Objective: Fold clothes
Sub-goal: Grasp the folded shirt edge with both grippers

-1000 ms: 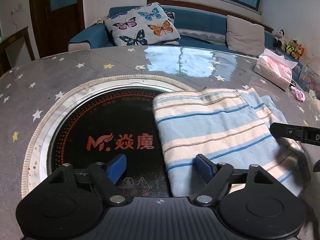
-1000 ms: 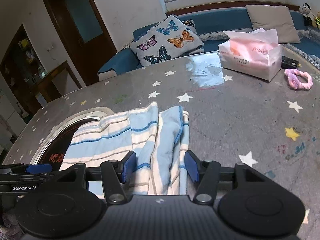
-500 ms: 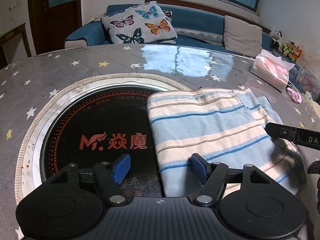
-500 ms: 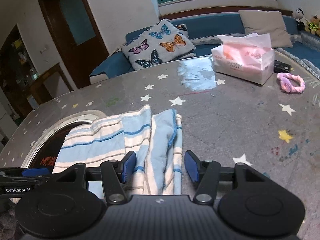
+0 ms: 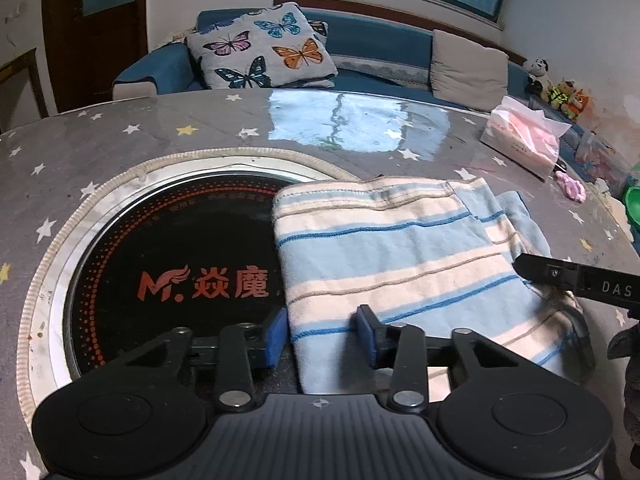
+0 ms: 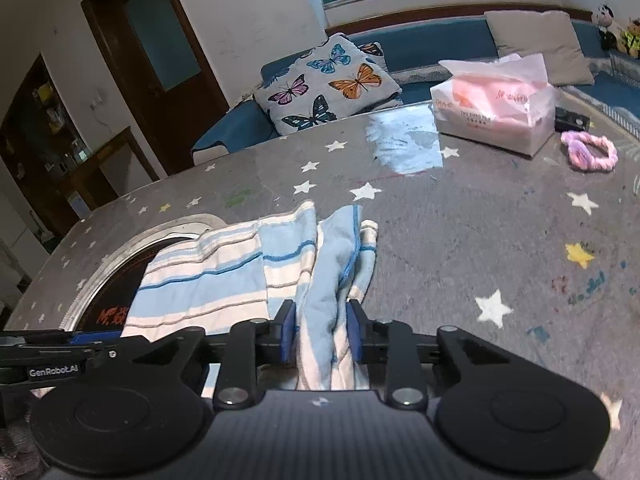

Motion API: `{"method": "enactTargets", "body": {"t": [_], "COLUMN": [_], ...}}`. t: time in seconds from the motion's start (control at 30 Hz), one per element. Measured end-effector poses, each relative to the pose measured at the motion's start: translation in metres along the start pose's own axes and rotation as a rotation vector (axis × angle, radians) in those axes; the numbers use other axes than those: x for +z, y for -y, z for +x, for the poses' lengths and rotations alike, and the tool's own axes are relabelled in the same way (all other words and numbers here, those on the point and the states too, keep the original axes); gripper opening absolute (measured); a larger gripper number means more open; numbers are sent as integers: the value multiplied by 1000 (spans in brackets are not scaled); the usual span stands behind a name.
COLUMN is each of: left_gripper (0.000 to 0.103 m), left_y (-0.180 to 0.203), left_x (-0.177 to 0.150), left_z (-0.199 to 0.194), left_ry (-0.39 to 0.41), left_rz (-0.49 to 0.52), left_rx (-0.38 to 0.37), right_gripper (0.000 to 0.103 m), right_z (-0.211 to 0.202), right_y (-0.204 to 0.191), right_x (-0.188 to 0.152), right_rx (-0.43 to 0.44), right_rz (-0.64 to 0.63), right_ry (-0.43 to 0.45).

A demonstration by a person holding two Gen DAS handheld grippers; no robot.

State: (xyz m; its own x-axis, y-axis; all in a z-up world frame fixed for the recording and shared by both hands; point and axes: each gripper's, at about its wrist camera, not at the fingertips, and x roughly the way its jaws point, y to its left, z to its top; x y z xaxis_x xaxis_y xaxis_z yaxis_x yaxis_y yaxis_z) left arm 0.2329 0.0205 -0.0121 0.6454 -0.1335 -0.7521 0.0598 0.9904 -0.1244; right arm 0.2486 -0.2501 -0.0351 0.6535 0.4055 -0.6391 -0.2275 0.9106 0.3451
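Your left tongs (image 5: 322, 334): closing on striped cloth (image 5: 400, 256) corner | your right tongs (image 6: 320, 330): closing, pinching bunched cloth edge | starred worktop (image 6: 460, 220)

The folded cloth (image 5: 392, 256) lies on the worktop (image 5: 120, 148), its left edge over the round hob (image 5: 168, 248). A tissue pack (image 6: 496, 108) sits far right, a sofa (image 5: 376, 40) behind.

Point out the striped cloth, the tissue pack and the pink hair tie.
striped cloth (image 5: 384, 248), left wrist view, on its flat top layer.
tissue pack (image 6: 494, 120), right wrist view, on its front face.
pink hair tie (image 6: 588, 152), right wrist view, on its near loop.
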Motion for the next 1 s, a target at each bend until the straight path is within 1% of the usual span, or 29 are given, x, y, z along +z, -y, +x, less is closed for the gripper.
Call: {"method": "enactTargets", "body": {"t": [0.13,0.23,0.37,0.5,0.57,0.6,0.67,0.77,0.83,1.0], "left_gripper": [38,41,47,47,43,40,28,17,14,13], "left_y": [2,1,0,-2,-1,0,1,2,0,-8], "left_x": [-2,-2,-1,0,0,-1,-1,-3,-4,-15], "left_z": [-3,-3,-1,1,2,2,1,-2,-6,-21], "left_ry": [-4,-1,0,-4,-2,-1,4,14,15,20], "left_rz": [20,18,12,0,5,7,11,15,9,-12], "left_rx": [-5,-1,12,7,-5,-11,-15,-16,-18,-17], "right_gripper": [23,23,31,32,32,29,25,21,20,19], "right_z": [-10,-15,-16,-14,-14,-14,-15,-16,-19,-28], "right_y": [-1,1,2,0,-1,-1,-2,-3,-6,-17], "right_x": [-8,-10,-9,-10,-11,-11,-12,-13,-15,-24], "right_rx": [9,16,16,9,7,6,8,11,12,28], "right_rz": [-1,4,11,4,-1,-4,-4,-5,-13,-30], "right_ry": [-6,-10,-8,-5,-4,-6,-9,-13,-18,-39]}}
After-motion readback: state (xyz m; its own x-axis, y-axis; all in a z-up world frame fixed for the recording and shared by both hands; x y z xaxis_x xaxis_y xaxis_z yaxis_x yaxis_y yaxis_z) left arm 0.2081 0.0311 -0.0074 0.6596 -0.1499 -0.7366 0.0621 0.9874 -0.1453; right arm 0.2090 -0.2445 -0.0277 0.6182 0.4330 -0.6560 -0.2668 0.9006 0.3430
